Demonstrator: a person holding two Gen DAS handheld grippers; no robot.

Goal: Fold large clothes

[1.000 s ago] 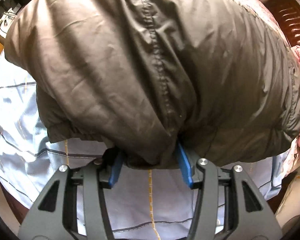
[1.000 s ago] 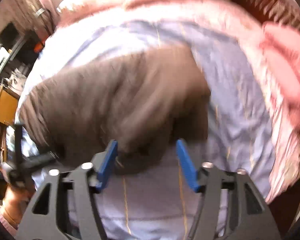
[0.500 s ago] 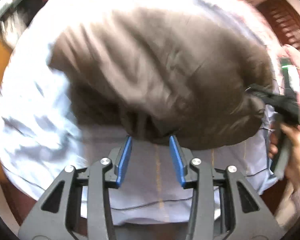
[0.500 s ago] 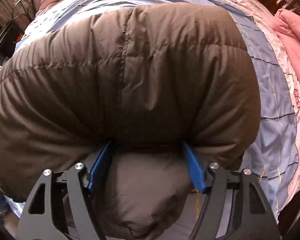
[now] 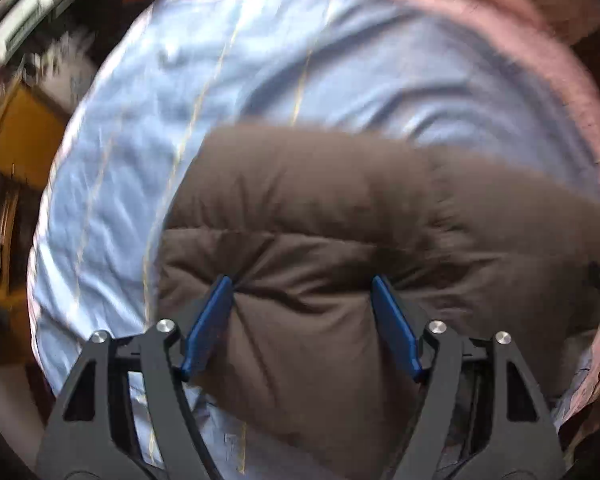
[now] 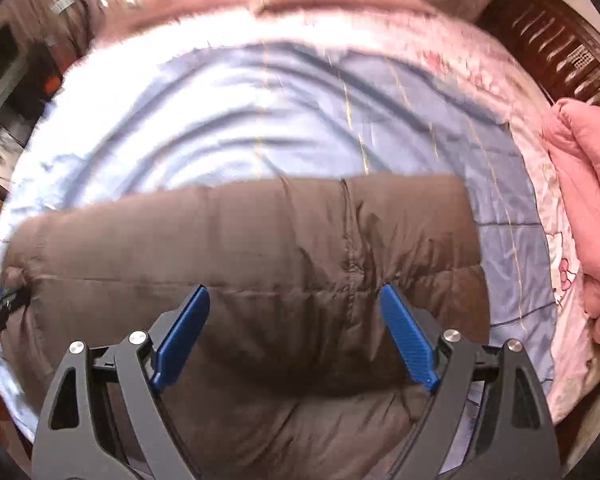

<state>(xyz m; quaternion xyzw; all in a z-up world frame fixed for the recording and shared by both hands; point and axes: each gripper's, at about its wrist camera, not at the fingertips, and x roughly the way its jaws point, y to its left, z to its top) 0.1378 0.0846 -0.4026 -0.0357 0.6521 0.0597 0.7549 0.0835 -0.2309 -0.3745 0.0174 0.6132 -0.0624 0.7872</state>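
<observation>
From the left wrist view, the brown puffer jacket (image 5: pixel 340 240) lies folded into a thick bundle on the pale blue bedspread (image 5: pixel 140 140) of the bed. The left gripper (image 5: pixel 302 322) hovers at the jacket's near edge with its jaws spread wide, the blue pads on either side of a quilted bulge, gripping nothing. The picture is blurred toward the far edge, where a pink quilt (image 5: pixel 560 80) rims the bed.

From the right wrist view, the same jacket (image 6: pixel 260 248) stretches across the bedspread (image 6: pixel 220 120), a seam running down its right half. The right gripper (image 6: pixel 294 332) is over the near edge, jaws released and wide apart. A pink padded garment (image 6: pixel 584 208) lies at the bed's right side, well apart from the jacket.
</observation>
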